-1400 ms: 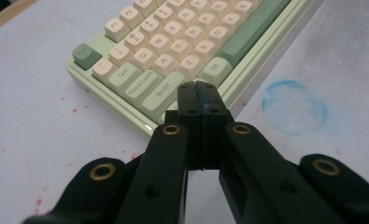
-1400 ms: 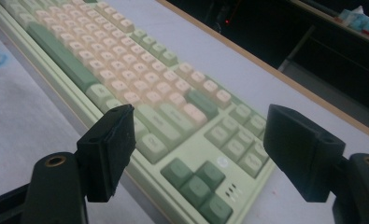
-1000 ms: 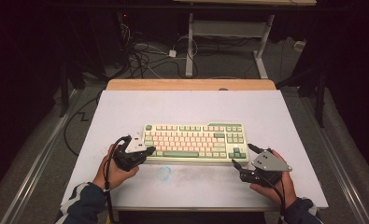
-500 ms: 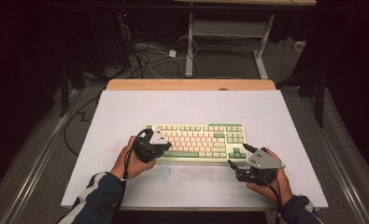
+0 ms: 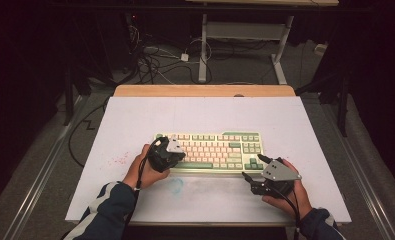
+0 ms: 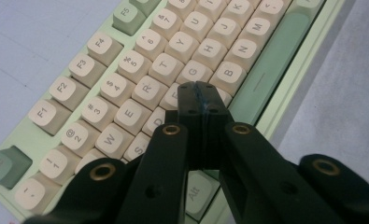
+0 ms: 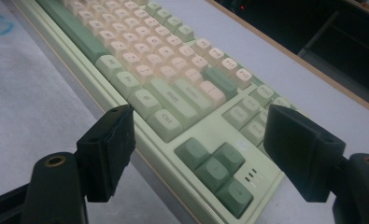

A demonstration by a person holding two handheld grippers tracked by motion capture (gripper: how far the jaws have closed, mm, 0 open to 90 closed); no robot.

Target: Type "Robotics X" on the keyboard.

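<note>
L tool [image 6: 201,91], jaws pinched together, moved rightward over keyboard [image 5: 220,150]; R tool [image 7: 198,149] wide.

In your left gripper view the closed left gripper [image 6: 202,95] covers the keys between E, G and Alt, and the keyboard [image 6: 126,60] runs off the top and left edges. In your right gripper view the right gripper [image 7: 198,149] is cut by the bottom edge, and the far key legends blur. In the high view your left hand [image 5: 144,170] hides the keyboard's left end; key legends are too small to read
</note>
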